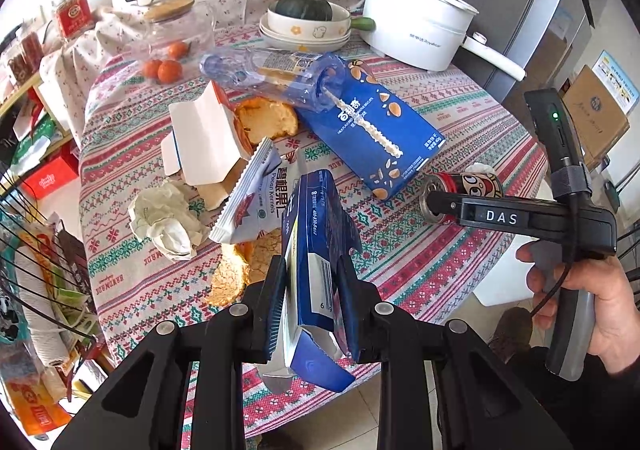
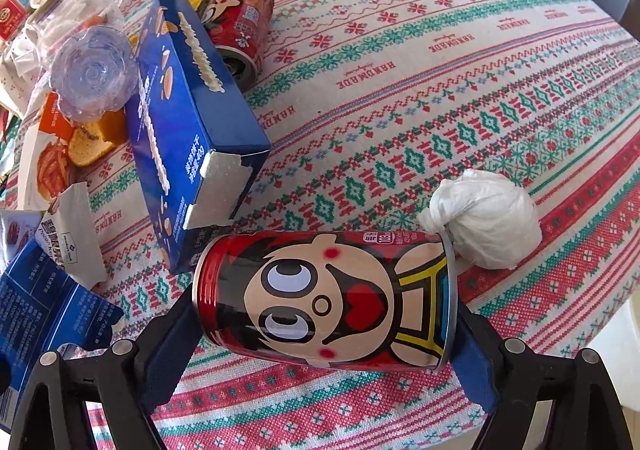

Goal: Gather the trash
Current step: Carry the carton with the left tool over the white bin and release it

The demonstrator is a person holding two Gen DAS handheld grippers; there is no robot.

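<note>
Lying sideways on the tabletop (image 2: pixel 460 62), red can (image 2: pixel 324 294) right between the wide fingers of the right hand-held gripper (image 2: pixel 326 334), ends toward each finger, not squeezed yet. Left hand-held gripper (image 1: pixel 310 290) clenched on a blue box (image 1: pixel 316 270).

Left gripper (image 1: pixel 310 302) clamps a flattened dark-blue cardboard carton (image 1: pixel 314 250) above the patterned tablecloth (image 1: pixel 420 258); red cartoon drink can (image 1: pixel 460 190) lies right.

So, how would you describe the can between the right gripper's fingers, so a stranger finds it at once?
Start at the round table with the patterned cloth, at its near edge beside the white knotted bag. The red can lies there on its side between the right gripper fingers. Unlike the other red can further back, its big-eyed cartoon face looks up.
</note>
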